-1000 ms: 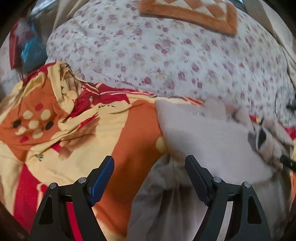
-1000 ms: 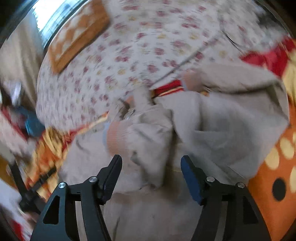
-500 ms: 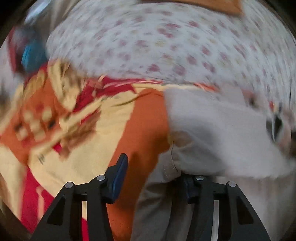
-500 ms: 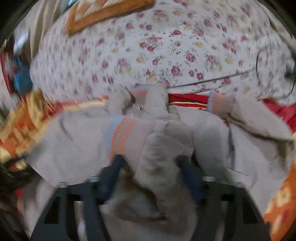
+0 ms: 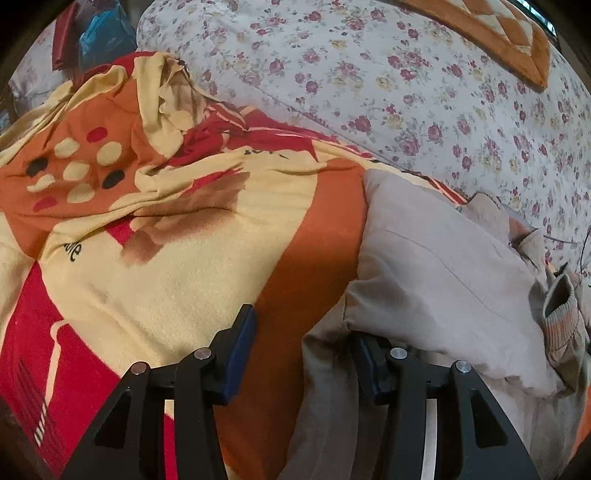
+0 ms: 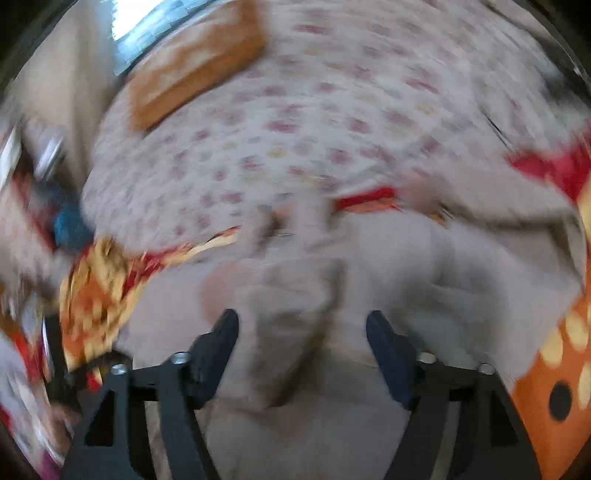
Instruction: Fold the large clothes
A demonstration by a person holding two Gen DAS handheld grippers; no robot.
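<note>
A beige-grey garment (image 5: 436, 269) with ribbed orange-striped cuffs (image 5: 561, 317) lies partly folded on an orange, yellow and red blanket (image 5: 155, 236). My left gripper (image 5: 306, 347) is open at the garment's left edge; a fold of cloth drapes over its right finger (image 5: 369, 365) while its left finger (image 5: 240, 343) stands over the blanket. In the blurred right wrist view my right gripper (image 6: 303, 343) is open, with a bunched sleeve of the garment (image 6: 291, 317) between its fingers, not clamped.
A white quilt with small red flowers (image 5: 406, 81) covers the bed behind the blanket, with an orange patterned cushion (image 5: 498, 33) on it. Blue and red items (image 5: 99, 33) lie at the far left. A thin dark cable (image 5: 580, 254) runs along the quilt at the right.
My left gripper pushed forward under the garment's edge and narrowed slightly, staying open. My right gripper, which looked closed around the sleeve half a second ago, now stands open, and its view has swung.
</note>
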